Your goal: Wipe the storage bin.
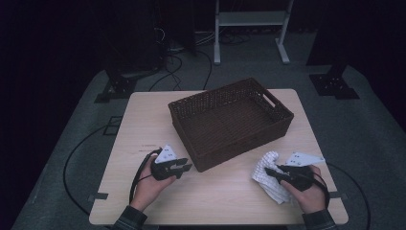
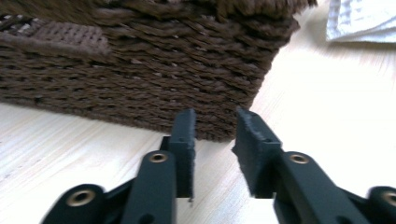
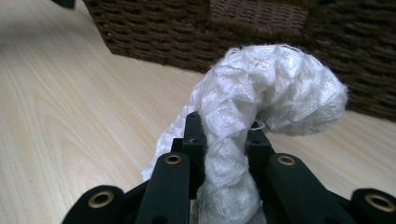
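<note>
Gripping a white cloth between its jaws, the right gripper is observed near the wicker basket; the left gripper is held parted, empty.

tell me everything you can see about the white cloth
The white cloth looks like soft waffle-textured fabric, crumpled rather than folded. The right claw is shut on a bunched ridge of it, so one end arches up and curls over while the rest lies on the table. It sits near the table's front right corner, just in front of the wicker basket.
</note>
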